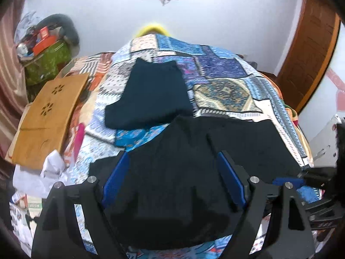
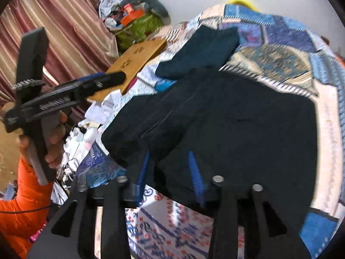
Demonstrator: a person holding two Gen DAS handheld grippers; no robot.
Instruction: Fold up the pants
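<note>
Black pants (image 1: 194,151) lie spread on the patchwork bedspread (image 1: 226,73), partly folded; they also show in the right wrist view (image 2: 226,118). My left gripper (image 1: 172,161) is open, its blue pads wide apart above the near part of the pants. My right gripper (image 2: 170,161) is open over the pants' near edge, with fabric between its blue pads. The left gripper also shows at the left of the right wrist view (image 2: 103,79), held in a hand. A folded dark teal garment (image 1: 151,95) lies farther up the bed and shows in the right wrist view (image 2: 198,49).
A wooden lap board (image 1: 49,116) lies at the bed's left edge. A green bag with clutter (image 1: 47,62) stands at the far left beside a striped curtain (image 2: 54,21). White paper and small items (image 1: 51,168) lie near left. A wooden door (image 1: 310,60) is at right.
</note>
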